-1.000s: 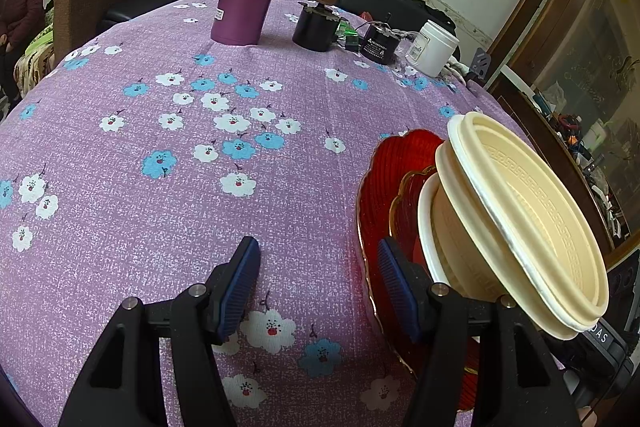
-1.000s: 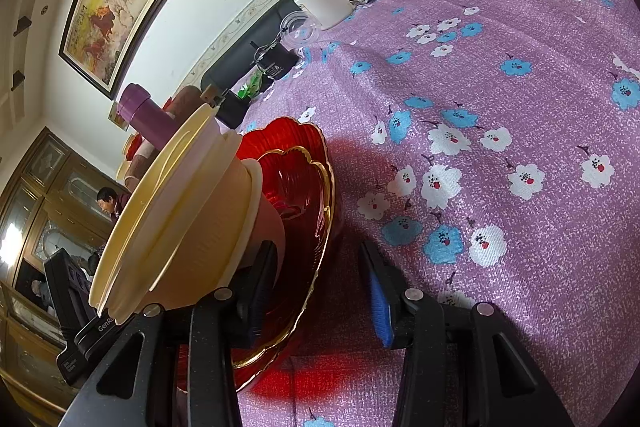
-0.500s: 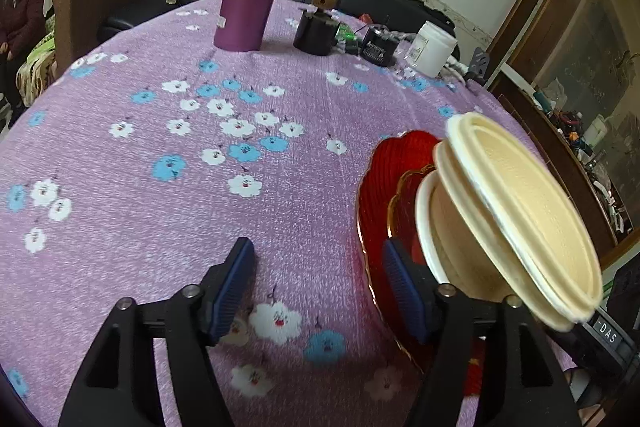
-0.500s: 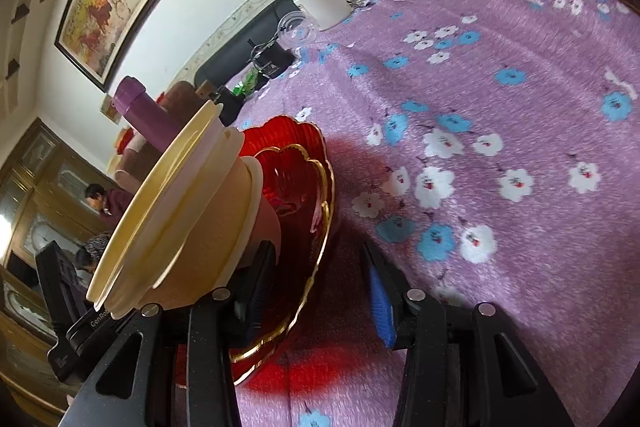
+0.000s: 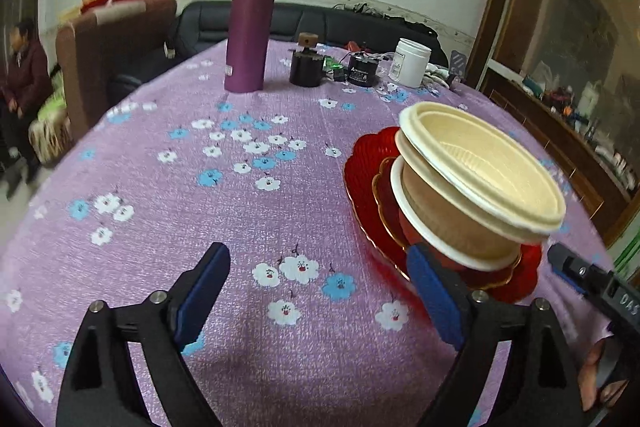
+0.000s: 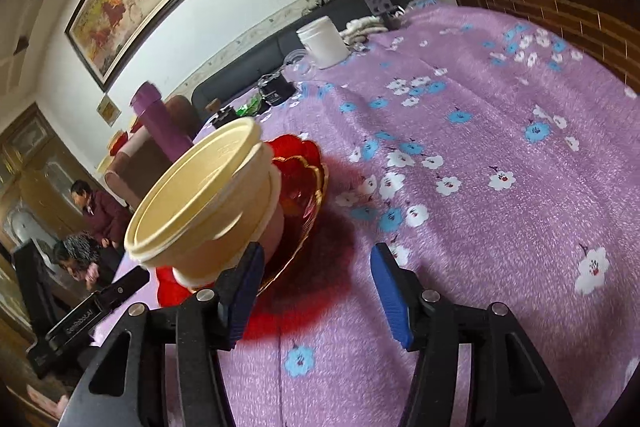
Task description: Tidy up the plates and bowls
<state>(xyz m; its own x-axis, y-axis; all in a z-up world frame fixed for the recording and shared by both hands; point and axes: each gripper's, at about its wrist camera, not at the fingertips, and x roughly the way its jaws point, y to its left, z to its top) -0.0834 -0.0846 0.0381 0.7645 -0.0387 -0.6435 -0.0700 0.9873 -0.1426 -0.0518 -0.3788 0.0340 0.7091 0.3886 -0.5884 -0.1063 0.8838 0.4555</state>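
1. The desk wears a purple cloth printed with white and blue flowers.
2. The stacked bowls are cream.
3. The scalloped plates are red, gold-rimmed.
4. The flask is purple.
5. The jar is white.

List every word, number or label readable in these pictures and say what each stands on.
"DAS": partial lettering, cut off, on the right tool's black body, left wrist view.
Left tool's body: mirrored, blurred lettering, unreadable.
Purple bottle, white jar and black cylinder labels: too small.
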